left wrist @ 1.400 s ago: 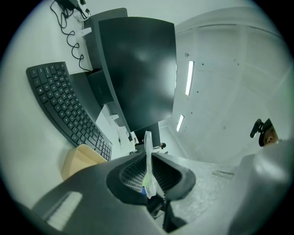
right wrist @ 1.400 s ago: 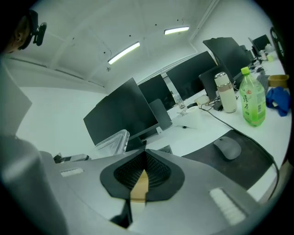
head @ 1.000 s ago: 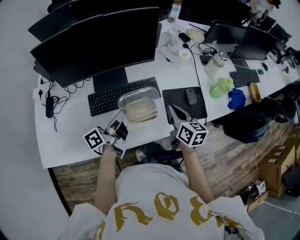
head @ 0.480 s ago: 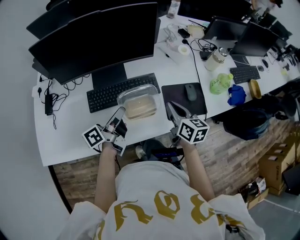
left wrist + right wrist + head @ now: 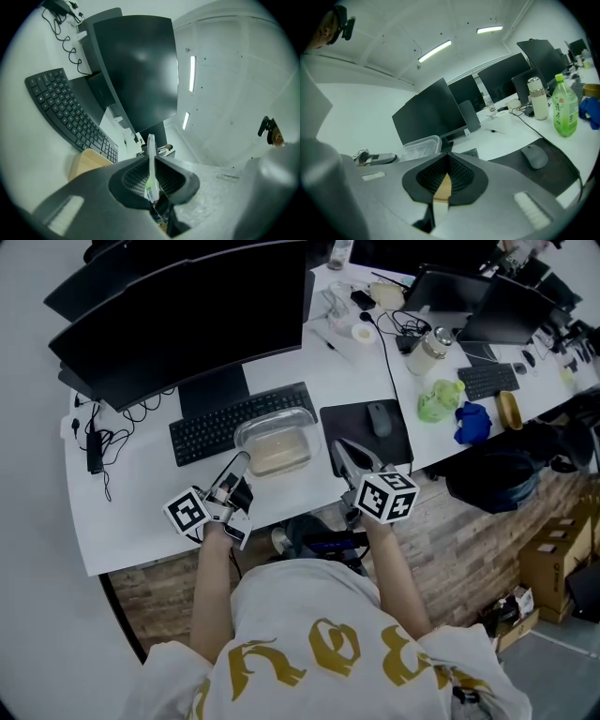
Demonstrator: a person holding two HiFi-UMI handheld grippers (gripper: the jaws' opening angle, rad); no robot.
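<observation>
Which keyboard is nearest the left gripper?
The black keyboard in front of the big monitor, just behind the clear container by the left gripper. The other keyboard lies far right, near the green bottle.

The white desk [image 5: 141,488] bears a keyboard [image 5: 239,423], clear container [image 5: 275,440], mouse pad [image 5: 354,439] and mouse [image 5: 377,418].
</observation>
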